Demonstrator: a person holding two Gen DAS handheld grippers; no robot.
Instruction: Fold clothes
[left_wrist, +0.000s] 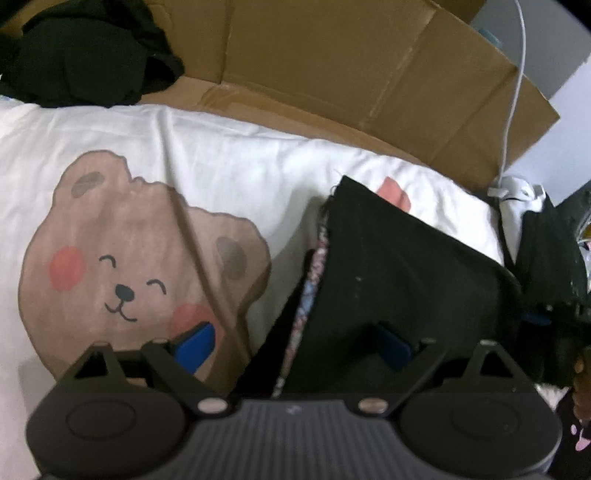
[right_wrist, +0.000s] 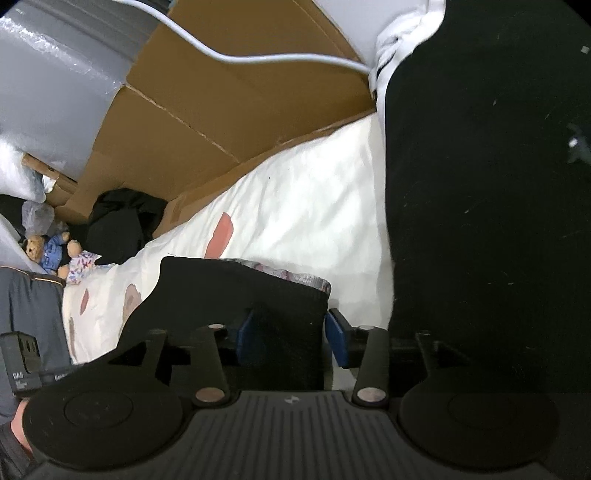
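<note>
On the white bedsheet (left_wrist: 229, 158), both grippers, left gripper (left_wrist: 291, 343) and right gripper (right_wrist: 291, 336), gape around the black garment (left_wrist: 399, 266), gripping nothing; fold may slump.

Black garment (left_wrist: 399, 280) on bear-print sheet (left_wrist: 207, 177)

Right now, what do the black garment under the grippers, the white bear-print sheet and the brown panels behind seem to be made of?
Black garment: soft woven or knit cloth, matte, flecked with lint; a floral patterned layer shows at its edge.
Bear-print sheet: thin, matte white fabric, probably cotton, judging by its soft creases and flat print.
Brown panels: corrugated cardboard, dull, with fold scores and raw edges.
</note>
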